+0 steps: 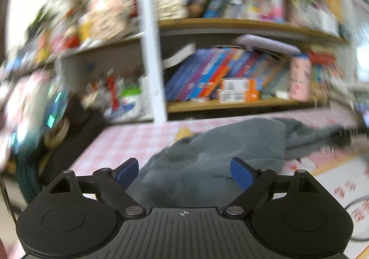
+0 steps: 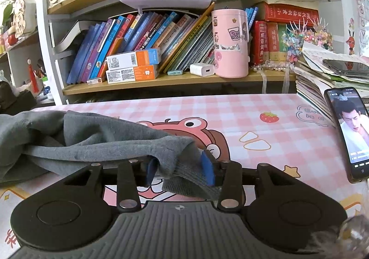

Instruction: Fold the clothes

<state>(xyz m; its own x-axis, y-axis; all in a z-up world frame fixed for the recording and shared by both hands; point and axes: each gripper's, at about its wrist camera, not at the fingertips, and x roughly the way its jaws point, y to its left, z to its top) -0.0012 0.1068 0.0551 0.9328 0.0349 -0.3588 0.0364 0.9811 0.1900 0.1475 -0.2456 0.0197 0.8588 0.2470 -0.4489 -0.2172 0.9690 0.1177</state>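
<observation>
Your left tongs (image 1: pixel 184 172) stood spread wide with nothing between the blue pads (image 1: pixel 241 172); they hung just above the grey garment (image 1: pixel 216 143) without touching it, and that view was smeared, so finer detail there could not be read. Your right tongs (image 2: pixel 182 166) were partly parted, with the ribbed cuff (image 2: pixel 184 180) of the garment lying between the pads; the cloth draped over the left pad and lay against the right one, but I could not tell whether the pads pressed on it or merely cradled it.

The garment lay bunched on the pink checked cloth of the desk (image 2: pixel 253 116), heaped toward the left edge in the right view, with the cuff trailing toward the near edge. Behind the far edge stood the bookshelf (image 2: pixel 175 81), and a phone (image 2: pixel 348 132) leaned at the right edge, well apart from the cloth.

I judged that you were early in the fold: the garment was not flat, and one end looked to be between grips. The next move called for you to bring the left tongs down on a free hem or shoulder, make sure of the right hold on the cuff, then draw the two ends apart so the cloth lay smooth before any crease. Mind the phone when sweeping rightward
</observation>
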